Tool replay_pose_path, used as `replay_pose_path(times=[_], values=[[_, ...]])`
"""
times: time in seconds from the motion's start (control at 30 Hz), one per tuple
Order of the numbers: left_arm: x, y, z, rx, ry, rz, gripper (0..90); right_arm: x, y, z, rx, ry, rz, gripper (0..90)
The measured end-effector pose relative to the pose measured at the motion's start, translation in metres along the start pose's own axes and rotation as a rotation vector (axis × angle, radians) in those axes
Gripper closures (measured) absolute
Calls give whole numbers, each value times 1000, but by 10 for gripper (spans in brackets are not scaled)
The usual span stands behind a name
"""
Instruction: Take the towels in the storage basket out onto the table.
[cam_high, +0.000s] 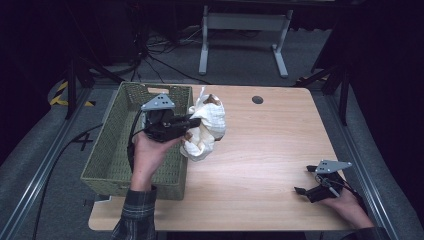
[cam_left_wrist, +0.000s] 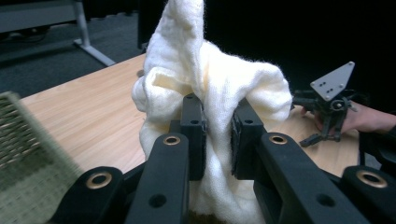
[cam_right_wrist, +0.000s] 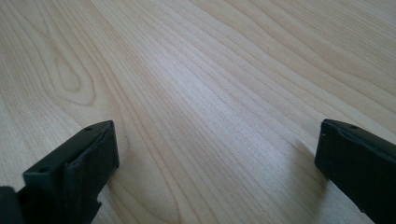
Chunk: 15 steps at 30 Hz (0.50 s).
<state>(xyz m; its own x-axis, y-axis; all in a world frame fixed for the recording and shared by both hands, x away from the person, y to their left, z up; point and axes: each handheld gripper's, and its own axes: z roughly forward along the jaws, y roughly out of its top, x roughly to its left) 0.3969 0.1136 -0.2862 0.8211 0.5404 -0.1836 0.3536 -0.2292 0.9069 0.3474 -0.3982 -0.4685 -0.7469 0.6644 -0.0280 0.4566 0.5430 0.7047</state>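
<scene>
- The woven basket (cam_high: 107, 150) sits on the left part of the wooden table (cam_high: 260, 150), around nine o'clock from the table's middle; its near corner also shows as a blurred green weave at the lower left of the left gripper view.
- The left hand (cam_high: 145, 157) reaches in from six o'clock over the basket's right half and carries the left gripper (cam_high: 192, 122), which points toward three o'clock.
- That gripper is clenched on the white cloth (cam_high: 207, 130): in the left gripper view both black jaws pinch a fold of the cloth (cam_left_wrist: 210, 93) between them, and the fabric bulges above and to either side of the pads.
- The cloth hangs bunched off the jaw tips, just right of the basket's right wall, over the table; a brownish patch shows at its top and lower edge.
- A small dark round hole (cam_high: 257, 99) lies in the tabletop toward twelve o'clock, well apart from the cloth.
- The right gripper (cam_high: 302, 191) rests near the table's corner at about four o'clock, held by the right hand (cam_high: 347, 205).
- Its jaws are spread wide, released, with bare wood grain (cam_right_wrist: 210, 93) between them.
</scene>
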Motion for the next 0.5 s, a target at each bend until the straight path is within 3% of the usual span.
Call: replay_pose_path(times=[0.5], values=[[-24, 9, 52, 42, -90, 41, 792, 0, 0, 0, -2, -3, -3, 0]])
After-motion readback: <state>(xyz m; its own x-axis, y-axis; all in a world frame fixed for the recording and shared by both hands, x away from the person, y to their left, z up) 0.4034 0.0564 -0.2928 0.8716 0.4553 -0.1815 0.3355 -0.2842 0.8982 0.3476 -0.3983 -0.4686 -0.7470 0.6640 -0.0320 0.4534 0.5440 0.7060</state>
